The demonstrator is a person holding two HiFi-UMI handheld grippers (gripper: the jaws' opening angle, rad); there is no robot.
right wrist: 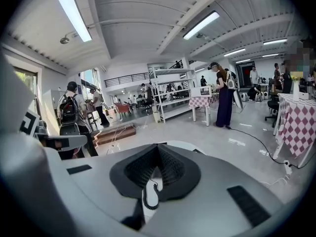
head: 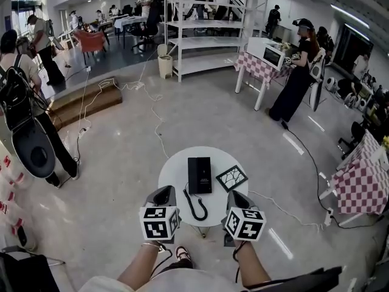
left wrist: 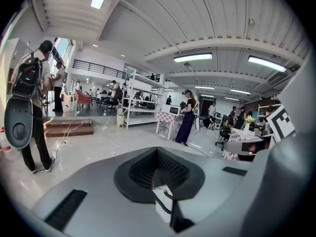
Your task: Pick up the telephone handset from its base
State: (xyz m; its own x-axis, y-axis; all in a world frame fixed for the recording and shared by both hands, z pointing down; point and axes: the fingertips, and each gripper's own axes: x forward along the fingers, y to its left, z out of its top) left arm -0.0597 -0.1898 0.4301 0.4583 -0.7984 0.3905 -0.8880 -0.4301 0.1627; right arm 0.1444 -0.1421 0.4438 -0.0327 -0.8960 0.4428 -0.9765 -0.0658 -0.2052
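Note:
A black telephone (head: 199,175) lies in the middle of a small round white table (head: 173,170), and its handset is hard to tell from the base. Its coiled black cord (head: 196,207) loops toward the table's near edge. My left gripper (head: 163,193) hovers at the near left edge of the table, its jaws closed with nothing between them. My right gripper (head: 237,197) is at the near right edge, jaws also together and empty. In the left gripper view, the cord (left wrist: 165,194) shows under the left gripper (left wrist: 157,151). The right gripper view shows the cord (right wrist: 146,199) below the right gripper (right wrist: 158,148).
A black square with a white line pattern (head: 231,177) lies right of the telephone. Cables (head: 159,135) trail over the glossy floor. A checkered table (head: 363,184) stands at the right, a person with a backpack (head: 18,102) at the left, and white shelving (head: 206,41) behind.

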